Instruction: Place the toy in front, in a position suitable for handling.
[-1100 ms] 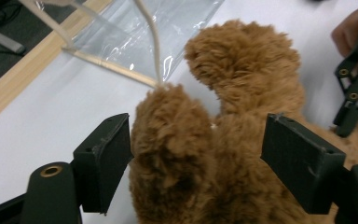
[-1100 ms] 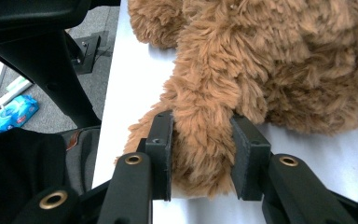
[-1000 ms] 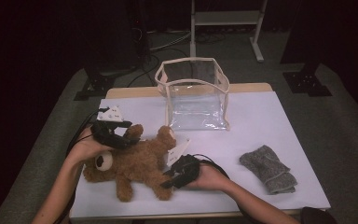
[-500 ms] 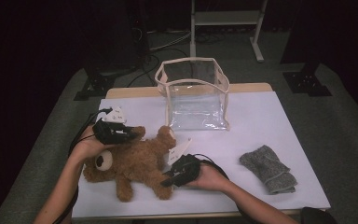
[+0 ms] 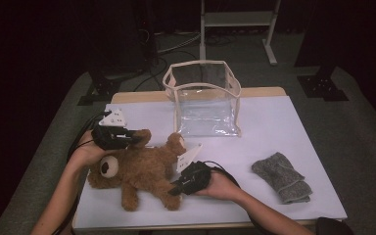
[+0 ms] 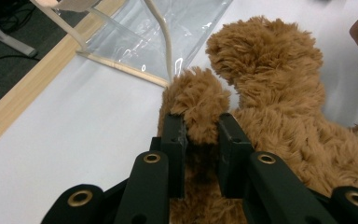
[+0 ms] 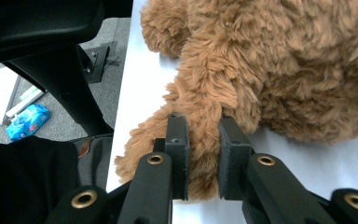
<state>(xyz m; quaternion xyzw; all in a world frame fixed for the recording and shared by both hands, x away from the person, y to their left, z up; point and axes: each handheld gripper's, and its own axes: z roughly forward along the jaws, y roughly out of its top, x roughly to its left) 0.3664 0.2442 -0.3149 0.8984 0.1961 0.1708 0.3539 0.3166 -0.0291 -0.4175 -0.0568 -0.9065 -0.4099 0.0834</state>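
My left gripper (image 6: 200,140) was clamped on a paw of the brown teddy bear (image 5: 142,169), my right gripper (image 7: 203,140) on a leg. The bear lay just in front of the clear plastic bag (image 5: 205,100), bare white tabletop (image 5: 274,122) beyond; a grey cloth (image 5: 281,176) sat well right.

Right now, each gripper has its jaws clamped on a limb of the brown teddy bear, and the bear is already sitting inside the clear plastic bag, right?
Not quite. The teddy bear lies on the white table, in front of the clear plastic bag, not inside it, as the high view shows. The rest holds: the left gripper and the right gripper each clamp a furry limb.
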